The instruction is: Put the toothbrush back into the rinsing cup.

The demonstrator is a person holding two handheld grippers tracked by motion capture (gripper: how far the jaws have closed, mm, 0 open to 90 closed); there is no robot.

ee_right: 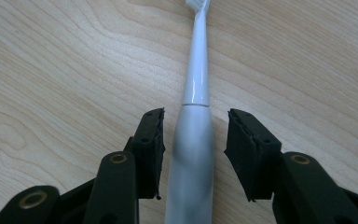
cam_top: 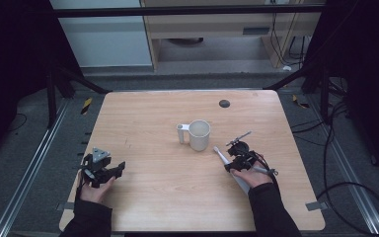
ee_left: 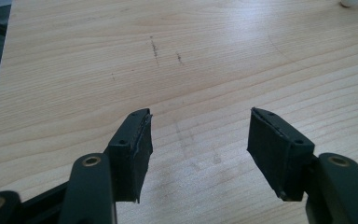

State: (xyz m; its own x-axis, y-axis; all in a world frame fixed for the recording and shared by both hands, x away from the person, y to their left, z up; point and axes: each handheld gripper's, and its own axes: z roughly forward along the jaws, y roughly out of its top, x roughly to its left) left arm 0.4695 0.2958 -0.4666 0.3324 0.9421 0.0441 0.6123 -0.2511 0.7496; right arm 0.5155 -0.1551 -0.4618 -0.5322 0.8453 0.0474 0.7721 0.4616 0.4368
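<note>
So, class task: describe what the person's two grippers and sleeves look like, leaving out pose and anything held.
Both are black two-jaw tools. The left gripper carries a grey three-cornered plate on top; its flat black pads sit on arms with brass-ringed holes. The right gripper trails a dark cable. Both sleeves are dark.

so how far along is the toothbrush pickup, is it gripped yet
Done: the right gripper straddles the handle of the toothbrush, one jaw on each side. In hand: closing on it; gaps show on both sides and the brush lies flat on the table. Left: the grip and the lift, perhaps toward the mug. The left gripper rests open over bare wood.
</note>
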